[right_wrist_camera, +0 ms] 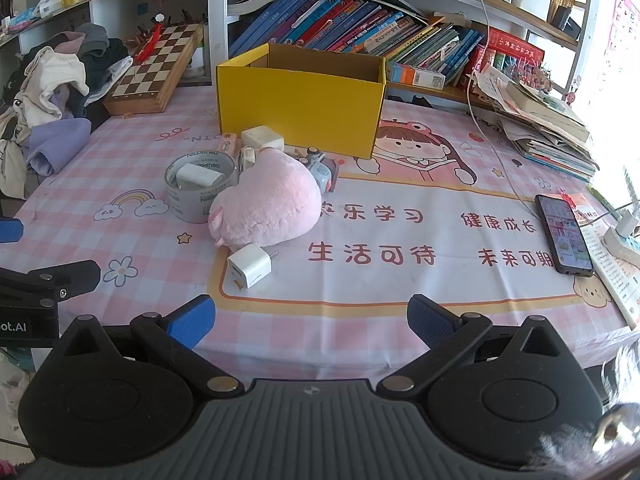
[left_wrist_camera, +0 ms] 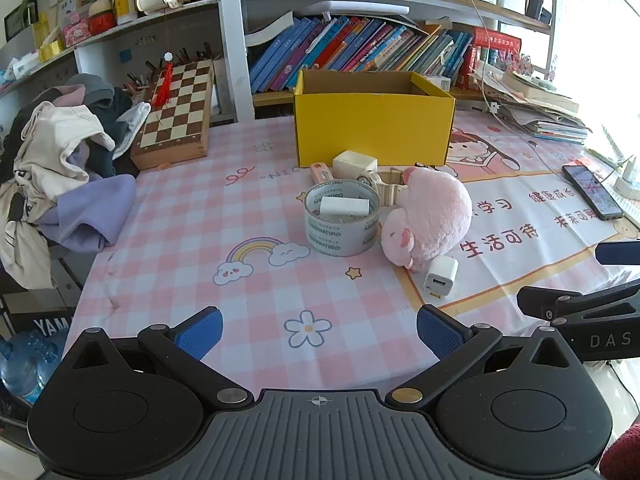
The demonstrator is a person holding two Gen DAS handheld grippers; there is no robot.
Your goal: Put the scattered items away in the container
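While both grippers' fingers point(left_wrist_camera: 200, 330) gape empty, pink plush point(right_wrist_camera: 268, 204) ahead, yellow box point(right_wrist_camera: 300, 108) beyond

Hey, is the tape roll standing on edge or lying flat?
Lying flat. The tape roll rests on its side face, hole facing up, with a white block sitting across the opening.

One yellow box point(left_wrist_camera: 374, 128) at twelve o'clock, one pink plush pig point(left_wrist_camera: 430, 218), one tape roll point(left_wrist_camera: 342, 218) at eleven o'clock of it, three white blocks or chargers, one phone point(right_wrist_camera: 564, 236) at three o'clock, one chessboard point(left_wrist_camera: 176, 110)
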